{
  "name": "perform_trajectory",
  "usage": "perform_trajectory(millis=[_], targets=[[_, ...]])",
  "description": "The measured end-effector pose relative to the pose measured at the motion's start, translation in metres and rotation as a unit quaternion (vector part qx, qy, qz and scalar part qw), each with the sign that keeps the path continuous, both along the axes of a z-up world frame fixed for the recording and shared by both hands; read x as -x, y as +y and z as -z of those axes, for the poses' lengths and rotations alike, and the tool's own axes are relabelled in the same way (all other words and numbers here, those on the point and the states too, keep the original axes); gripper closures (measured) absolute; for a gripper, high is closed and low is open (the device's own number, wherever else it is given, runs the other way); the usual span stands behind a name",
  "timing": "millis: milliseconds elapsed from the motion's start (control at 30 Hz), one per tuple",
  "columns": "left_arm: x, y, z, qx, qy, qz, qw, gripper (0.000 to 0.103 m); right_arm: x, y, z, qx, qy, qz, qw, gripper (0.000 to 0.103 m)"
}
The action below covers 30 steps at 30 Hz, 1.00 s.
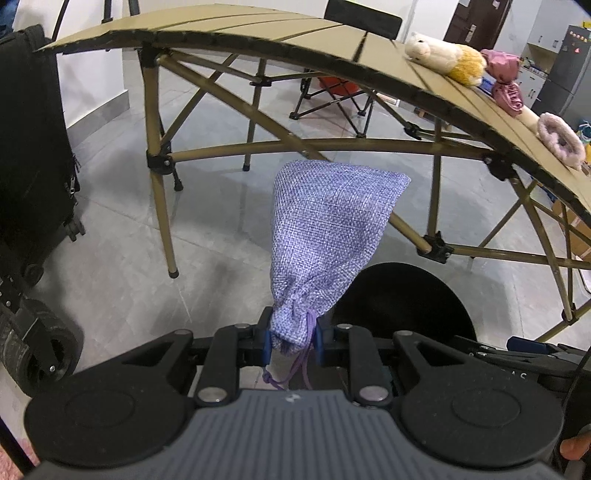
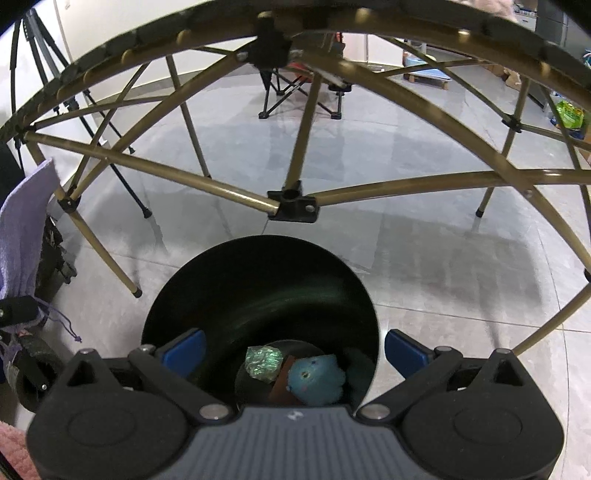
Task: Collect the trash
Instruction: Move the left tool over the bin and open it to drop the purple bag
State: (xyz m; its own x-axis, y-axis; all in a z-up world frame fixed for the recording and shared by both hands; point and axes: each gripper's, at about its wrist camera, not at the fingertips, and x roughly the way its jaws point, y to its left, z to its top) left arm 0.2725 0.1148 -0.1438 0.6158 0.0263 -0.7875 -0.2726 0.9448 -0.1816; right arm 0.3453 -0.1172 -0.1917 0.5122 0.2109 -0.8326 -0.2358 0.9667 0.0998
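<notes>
My left gripper (image 1: 291, 341) is shut on the gathered neck of a purple woven drawstring pouch (image 1: 328, 236), which stands up ahead of the fingers; its cords dangle below. The same pouch (image 2: 24, 229) shows at the left edge of the right wrist view. My right gripper (image 2: 293, 350) is open with nothing between its blue pads (image 2: 184, 350), hovering over a round black bin (image 2: 258, 288). Inside the bin lie a blue plush toy (image 2: 317, 378), a shiny crumpled wrapper (image 2: 263, 362) and a brown piece. The bin (image 1: 406, 299) also shows just right of the pouch.
A tan folding table (image 1: 258, 26) with a crossed tube frame (image 2: 291, 205) stands over the grey tiled floor. On its top lie a cream plush (image 1: 439, 55), pink bundles (image 1: 506, 85) and a fuzzy pink item (image 1: 561, 140). A black wheeled suitcase (image 1: 33, 147) is at left; a folding chair (image 2: 299, 92) stands behind.
</notes>
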Motion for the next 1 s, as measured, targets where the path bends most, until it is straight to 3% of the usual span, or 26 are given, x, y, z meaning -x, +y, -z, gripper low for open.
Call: perform_trajectory(millis=[600, 1000], targets=[[-0.002, -0.053, -0.015, -0.018, -0.015, 0.047, 0.9986, 0.082, 0.017, -0.074, -0.009, -0.006, -0.019, 0.079, 0.997, 0.0], [-0.016, -0.1, -0.01, -0.032, -0.002, 0.086, 0.9958, 0.082, 0.028, -0.128, -0.009, -0.017, -0.023, 0.134, 0.991, 0.0]])
